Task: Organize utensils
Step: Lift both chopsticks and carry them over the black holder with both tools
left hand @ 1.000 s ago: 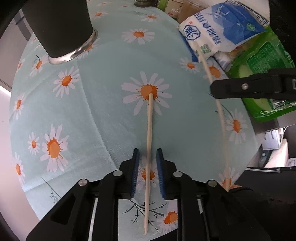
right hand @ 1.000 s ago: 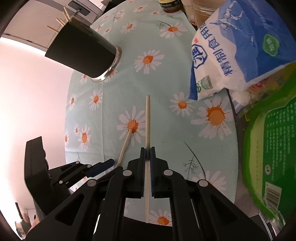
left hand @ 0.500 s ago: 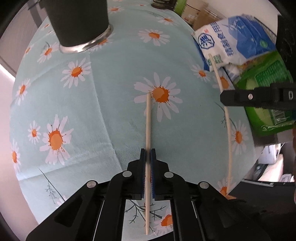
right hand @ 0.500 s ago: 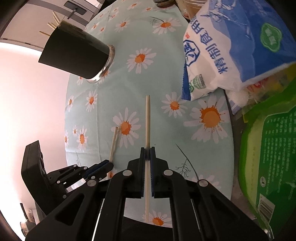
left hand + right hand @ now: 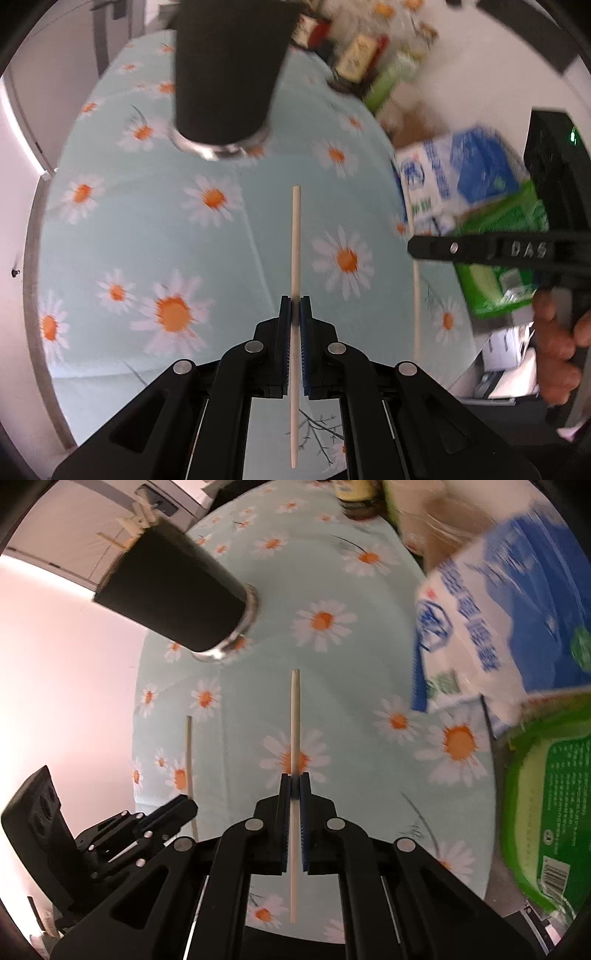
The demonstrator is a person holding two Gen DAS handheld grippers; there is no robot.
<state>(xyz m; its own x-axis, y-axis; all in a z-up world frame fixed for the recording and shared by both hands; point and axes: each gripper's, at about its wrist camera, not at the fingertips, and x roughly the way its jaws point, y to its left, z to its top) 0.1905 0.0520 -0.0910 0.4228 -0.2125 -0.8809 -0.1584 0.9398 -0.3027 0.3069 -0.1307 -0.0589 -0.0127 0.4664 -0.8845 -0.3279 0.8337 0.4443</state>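
My left gripper (image 5: 294, 302) is shut on a pale wooden chopstick (image 5: 295, 240) and holds it above the daisy tablecloth (image 5: 147, 229), pointing toward the black holder cup (image 5: 225, 70). My right gripper (image 5: 294, 781) is shut on a second chopstick (image 5: 294, 716), also lifted. The cup (image 5: 173, 590) stands at the upper left in the right wrist view, with several sticks showing at its mouth. Each gripper shows in the other's view: the right one (image 5: 415, 247) with its chopstick (image 5: 416, 310), the left one (image 5: 181, 810) with its chopstick (image 5: 189, 757).
A blue-and-white bag (image 5: 495, 602) and a green package (image 5: 546, 812) lie along the table's right side. Jars and boxes (image 5: 362, 62) crowd the far edge. The table's rim (image 5: 35, 236) runs along the left.
Both grippers lifted with their chopsticks and moved toward the black cup, which now looks larger and nearer. The left gripper closed on its chopstick about a second ago.
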